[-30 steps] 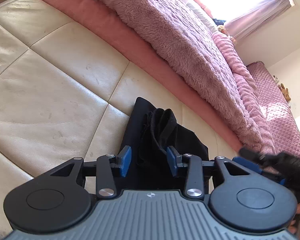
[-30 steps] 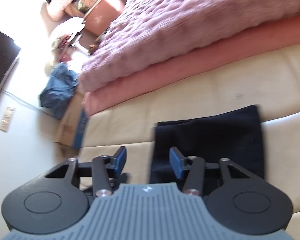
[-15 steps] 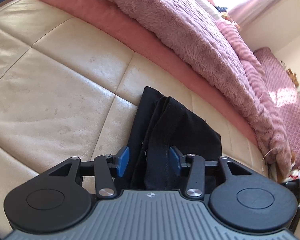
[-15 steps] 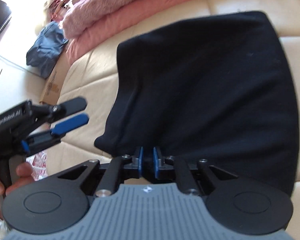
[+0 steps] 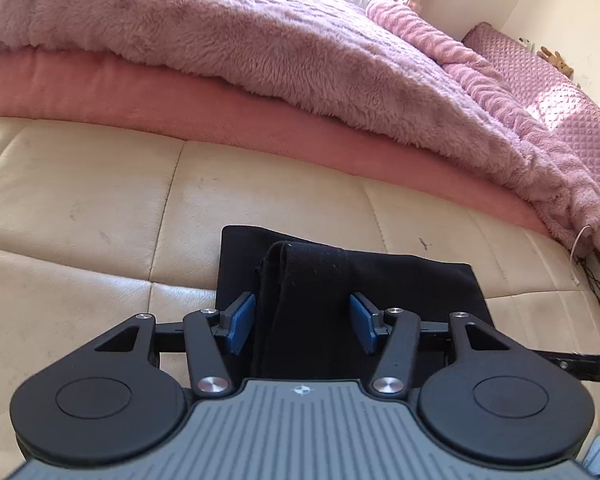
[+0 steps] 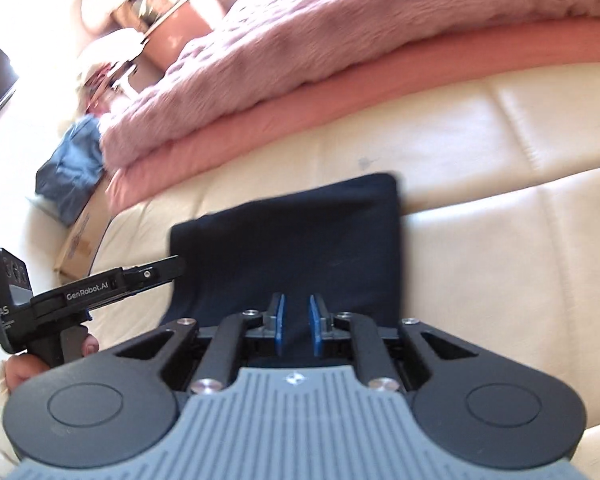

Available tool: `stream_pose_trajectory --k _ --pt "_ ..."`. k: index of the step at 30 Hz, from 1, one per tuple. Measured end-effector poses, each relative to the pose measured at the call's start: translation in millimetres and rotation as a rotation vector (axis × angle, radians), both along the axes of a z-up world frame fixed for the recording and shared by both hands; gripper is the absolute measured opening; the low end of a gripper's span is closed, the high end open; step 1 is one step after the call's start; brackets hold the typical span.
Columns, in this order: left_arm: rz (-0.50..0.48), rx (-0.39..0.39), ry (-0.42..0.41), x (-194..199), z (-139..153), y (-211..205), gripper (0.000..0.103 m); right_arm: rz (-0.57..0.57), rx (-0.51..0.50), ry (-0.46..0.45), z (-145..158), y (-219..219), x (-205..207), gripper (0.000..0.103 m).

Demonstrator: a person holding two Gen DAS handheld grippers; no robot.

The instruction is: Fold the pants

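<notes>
Black pants (image 5: 412, 280) lie folded flat on a cream quilted leather surface (image 5: 80, 220). A raised bunch of the pants (image 5: 300, 280) stands between the blue pads of my left gripper (image 5: 303, 322). Its jaws are opening and the pads stand just beside the cloth without squeezing it. In the right wrist view the pants (image 6: 292, 240) form a dark rectangle. My right gripper (image 6: 297, 320) is at their near edge, jaws a narrow gap apart and opening, dark cloth showing in the gap. The left gripper (image 6: 172, 268) reaches the pants' left edge, held by a hand (image 6: 20, 368).
A fluffy pink blanket (image 5: 260, 52) over a salmon layer (image 5: 140, 104) borders the far side of the cream surface. A thin cable (image 5: 580, 240) hangs at the right end. Beyond the left end are a cardboard box (image 6: 80, 240) and blue clothing (image 6: 72, 168).
My left gripper rolled and moved along the pants while its jaws widened around the bunch. My right gripper closed near the pants' edge, then drew back with a slightly wider gap.
</notes>
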State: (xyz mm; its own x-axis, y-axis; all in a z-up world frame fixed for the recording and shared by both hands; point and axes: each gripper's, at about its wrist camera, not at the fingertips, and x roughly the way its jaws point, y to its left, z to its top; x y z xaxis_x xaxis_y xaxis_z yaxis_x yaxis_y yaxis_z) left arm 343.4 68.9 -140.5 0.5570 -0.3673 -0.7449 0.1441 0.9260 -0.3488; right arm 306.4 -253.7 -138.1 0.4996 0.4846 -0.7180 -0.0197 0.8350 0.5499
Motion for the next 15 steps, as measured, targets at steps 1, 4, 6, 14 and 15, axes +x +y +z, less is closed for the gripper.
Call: stream_pose_trajectory --k 1,4,6,14,15 --pt "-0.006 -0.006 0.001 3 -3 -1 0.062 -0.002 0.008 0.000 -3 -3 0 0.010" --pt "-0.021 0.005 -0.028 2 -5 -4 0.046 0.002 0.023 0.005 -11 -10 1 0.010" --pt "-0.032 0.016 -0.060 -3 3 -6 0.032 0.010 0.024 -0.003 -15 -7 3 0.010" --pt "-0.072 0.054 -0.135 -10 24 4 0.021 0.118 -0.110 -0.142 -8 17 2 0.010" --pt "-0.059 0.052 -0.120 -6 19 8 0.021 0.121 -0.132 -0.159 -8 21 5 0.010"
